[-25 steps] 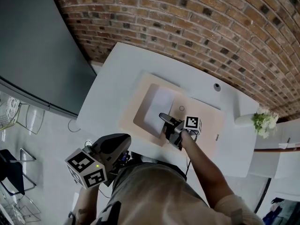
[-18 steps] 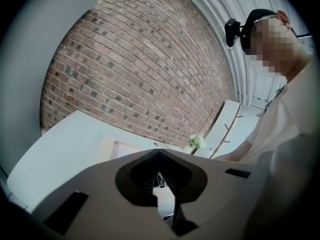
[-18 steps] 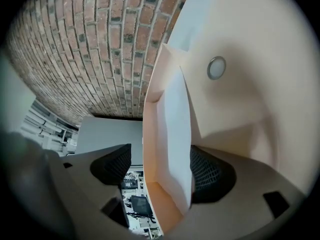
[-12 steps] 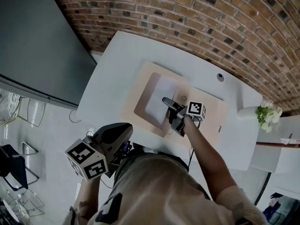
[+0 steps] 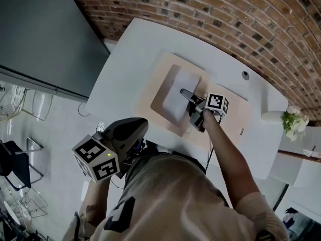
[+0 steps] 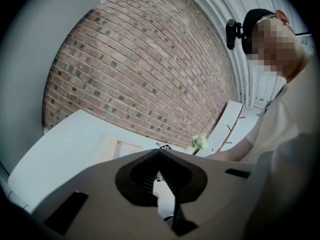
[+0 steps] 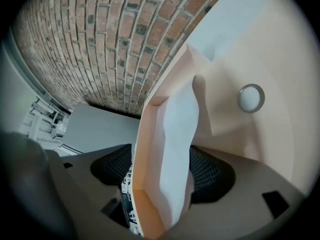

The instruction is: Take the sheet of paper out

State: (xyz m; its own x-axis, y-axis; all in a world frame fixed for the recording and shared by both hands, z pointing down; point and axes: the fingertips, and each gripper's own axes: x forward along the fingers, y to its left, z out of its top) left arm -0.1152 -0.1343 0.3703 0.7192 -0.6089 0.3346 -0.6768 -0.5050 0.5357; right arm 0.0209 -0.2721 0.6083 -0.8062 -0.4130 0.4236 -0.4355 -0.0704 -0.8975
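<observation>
The right hand-held gripper [image 7: 162, 165] is clamped on the near edge of a white sheet of paper [image 7: 177, 134], with a lip of the flat peach-coloured envelope [image 7: 270, 84] pressed alongside it between the jaws. The sheet lies mostly inside that envelope, beside its round metal snap [image 7: 250, 98], on the white bench [image 5: 130, 59] below a red brick wall [image 5: 225, 14]. The grasp looks made and the withdrawal barely begun. The next move calls for a steady pull toward the person, low and level, so that the envelope stays put. The person's right forearm [image 5: 225, 149] reaches out almost straight. The left hand-held gripper [image 6: 160, 154], jaws together and empty, is held back off the bench near the body.
</observation>
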